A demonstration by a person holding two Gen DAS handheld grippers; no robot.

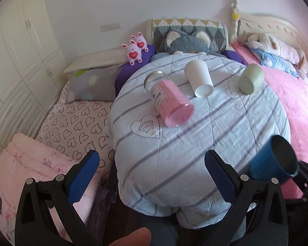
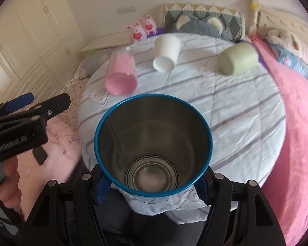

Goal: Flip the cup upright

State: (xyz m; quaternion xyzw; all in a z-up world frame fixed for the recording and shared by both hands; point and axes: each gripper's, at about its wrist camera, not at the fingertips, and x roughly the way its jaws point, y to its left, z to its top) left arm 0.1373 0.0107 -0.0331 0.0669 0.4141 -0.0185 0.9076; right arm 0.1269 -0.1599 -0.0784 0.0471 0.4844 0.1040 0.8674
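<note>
My right gripper point(image 2: 152, 182) is shut on a blue cup with a steel inside point(image 2: 153, 147), its mouth facing the camera; the cup also shows in the left wrist view point(image 1: 275, 157), held tilted above the near right edge of the striped quilt point(image 1: 195, 135). A pink cup point(image 1: 170, 98), a white cup point(image 1: 199, 78) and a pale green cup point(image 1: 251, 79) lie on their sides on the quilt. They show in the right wrist view as the pink cup point(image 2: 121, 73), white cup point(image 2: 166, 53) and green cup point(image 2: 236, 59). My left gripper point(image 1: 152, 164) is open and empty at the quilt's near left edge.
The quilt lies on a bed with a heart-print sheet point(image 1: 76, 119) at left and a pink blanket point(image 1: 297, 102) at right. Plush toys point(image 1: 134, 49) and pillows point(image 1: 186, 41) line the headboard. A wardrobe point(image 1: 16, 51) stands far left. A folded pink quilt point(image 1: 30, 164) lies near left.
</note>
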